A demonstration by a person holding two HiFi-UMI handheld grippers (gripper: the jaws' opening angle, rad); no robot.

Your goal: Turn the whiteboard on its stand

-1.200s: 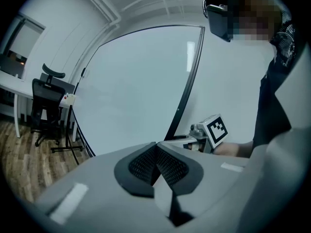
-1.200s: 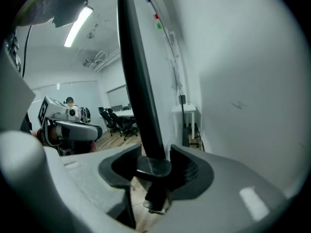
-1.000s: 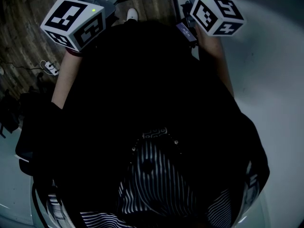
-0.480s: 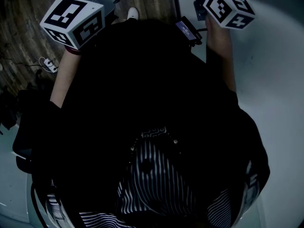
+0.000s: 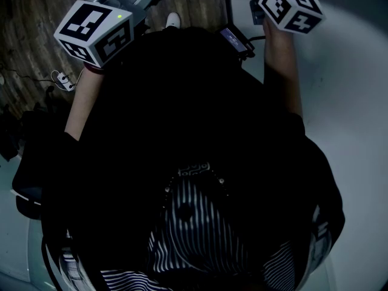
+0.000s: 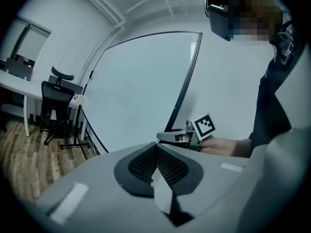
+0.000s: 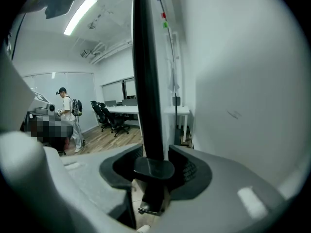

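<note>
Over the last second the right gripper [image 7: 154,161] shifted outward along the whiteboard [image 6: 141,91] edge; the left gripper [image 6: 155,152] barely moved. I read that as the grip set and the turn not yet begun. The right jaws just closed a touch and are pinching the black fitting [image 7: 153,170] on the side post [image 7: 146,81]. The left jaws are pressed together, empty, facing the board.
</note>
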